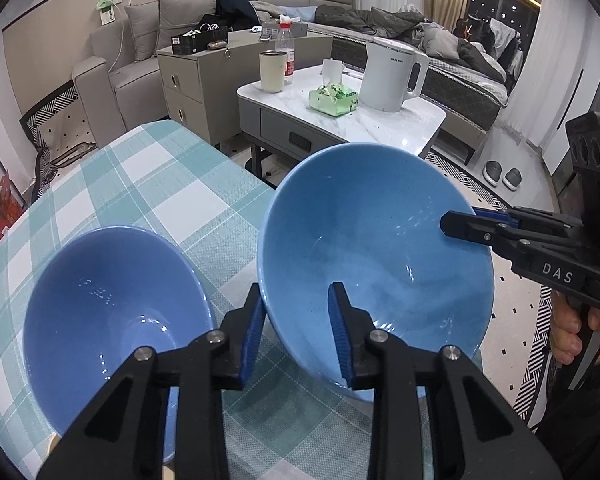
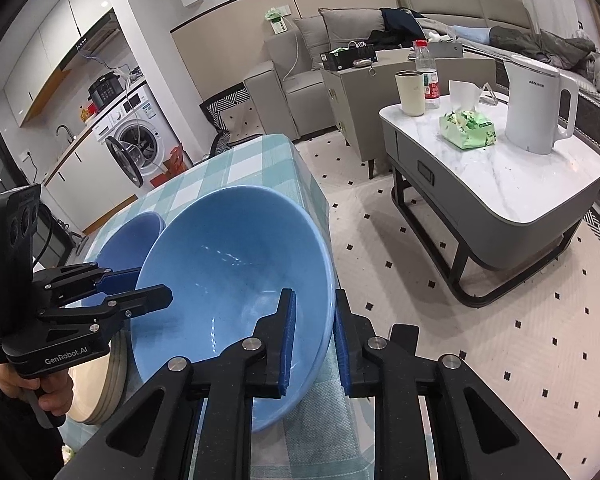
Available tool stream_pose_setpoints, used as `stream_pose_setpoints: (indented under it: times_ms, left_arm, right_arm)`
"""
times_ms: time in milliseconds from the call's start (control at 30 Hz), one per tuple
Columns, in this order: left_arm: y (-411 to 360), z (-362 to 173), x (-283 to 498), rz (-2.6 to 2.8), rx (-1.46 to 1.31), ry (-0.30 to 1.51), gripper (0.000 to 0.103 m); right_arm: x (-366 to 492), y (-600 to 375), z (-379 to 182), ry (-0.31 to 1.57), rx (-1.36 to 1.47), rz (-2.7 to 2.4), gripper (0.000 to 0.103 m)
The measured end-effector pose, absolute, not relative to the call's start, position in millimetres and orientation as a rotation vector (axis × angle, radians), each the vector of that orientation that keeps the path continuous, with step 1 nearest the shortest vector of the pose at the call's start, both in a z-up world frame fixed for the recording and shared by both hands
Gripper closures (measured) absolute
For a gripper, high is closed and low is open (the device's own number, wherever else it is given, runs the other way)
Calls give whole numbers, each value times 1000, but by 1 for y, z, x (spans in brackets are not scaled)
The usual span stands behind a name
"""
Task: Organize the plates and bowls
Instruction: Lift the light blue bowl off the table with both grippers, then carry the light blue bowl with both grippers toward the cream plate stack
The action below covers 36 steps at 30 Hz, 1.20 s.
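A large light-blue bowl [image 1: 376, 256] is held tilted above the checked tablecloth [image 1: 152, 184]. My left gripper [image 1: 296, 332] straddles its near rim, one finger inside and one outside. My right gripper [image 2: 314, 340] straddles the opposite rim [image 2: 236, 280] the same way; it shows at the right in the left wrist view [image 1: 456, 226]. A smaller, darker blue bowl [image 1: 112, 320] sits on the table to the left, seen behind the big bowl in the right wrist view [image 2: 128, 240]. The left gripper appears at the left of the right wrist view [image 2: 140, 288].
A stack of cream plates [image 2: 100, 380] stands on the table under the left gripper. Beyond the table's far edge stands a marble coffee table [image 2: 500, 172] with a white kettle [image 2: 536, 104], tissue pack [image 2: 468, 128], cup and bottle. Sofa and cabinet lie behind.
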State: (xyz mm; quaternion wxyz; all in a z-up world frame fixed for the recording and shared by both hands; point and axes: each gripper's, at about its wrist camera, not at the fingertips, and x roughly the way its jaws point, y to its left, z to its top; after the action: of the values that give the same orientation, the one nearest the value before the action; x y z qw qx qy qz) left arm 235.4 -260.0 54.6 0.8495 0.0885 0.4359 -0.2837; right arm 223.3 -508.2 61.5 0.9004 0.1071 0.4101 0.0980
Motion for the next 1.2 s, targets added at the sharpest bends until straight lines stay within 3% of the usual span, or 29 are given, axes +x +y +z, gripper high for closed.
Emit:
stream_pose_setpoints:
  times_ms: [867,1200]
  left_arm:
    - [-201,127,241,-529,89,749,73]
    - [-159,140,241,-460,48,715,73]
  right_arm:
    - [229,-451,137,755,101,229,85]
    - [246,-409,138,780,83,298,85]
